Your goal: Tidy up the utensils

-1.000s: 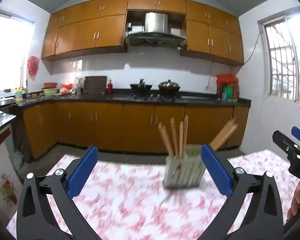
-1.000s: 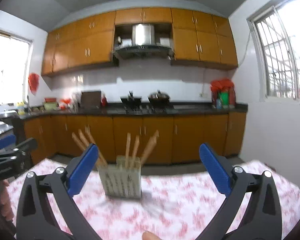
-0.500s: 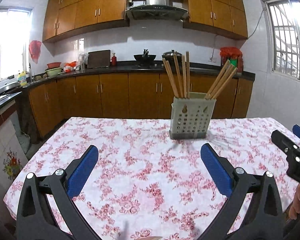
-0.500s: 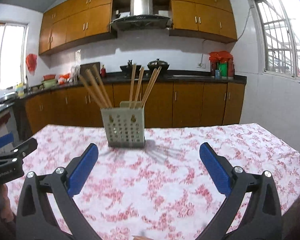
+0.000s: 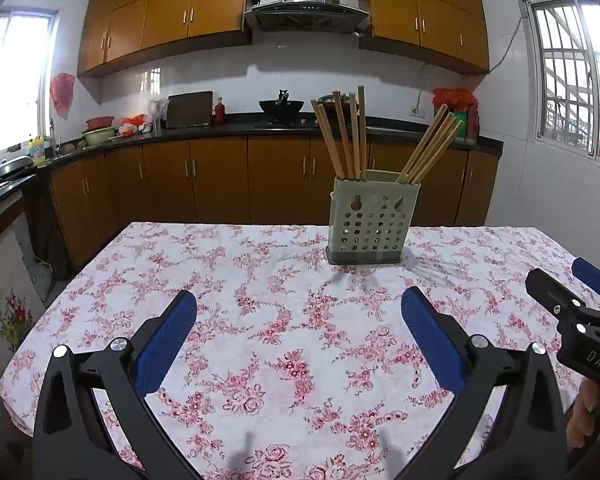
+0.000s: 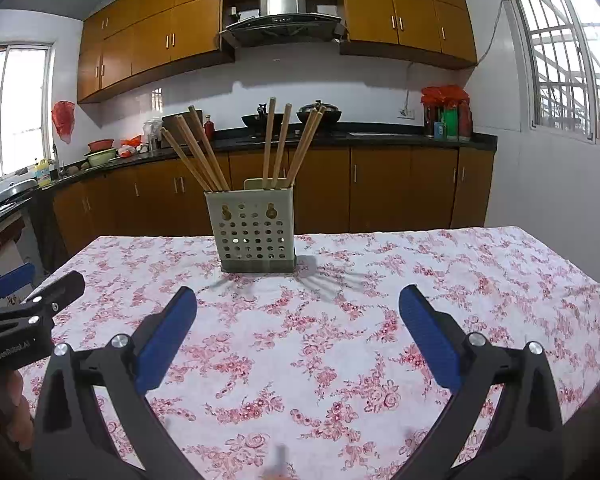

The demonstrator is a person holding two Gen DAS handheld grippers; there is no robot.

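A pale perforated utensil holder (image 5: 371, 221) (image 6: 256, 232) stands upright at the far side of the table. Several wooden chopsticks (image 5: 350, 136) (image 6: 278, 144) stick out of it in two bunches leaning apart. My left gripper (image 5: 299, 326) hovers over the near middle of the table, open and empty, well short of the holder. My right gripper (image 6: 298, 322) is open and empty too, at about the same distance. Each gripper shows at the edge of the other's view: the right gripper (image 5: 572, 300) and the left gripper (image 6: 36, 288).
The table carries a white cloth with red flowers (image 5: 284, 320) (image 6: 360, 312). Behind it run wooden kitchen cabinets (image 5: 220, 180) with a dark counter, a stove with pans (image 5: 282, 106) and a hood. A person's fingers (image 5: 584, 416) hold the right gripper's handle.
Both cameras have tilted downward and steadied: the holder sits lower and sharper in view than a second ago, with far more tablecloth showing. Both grippers stay open.
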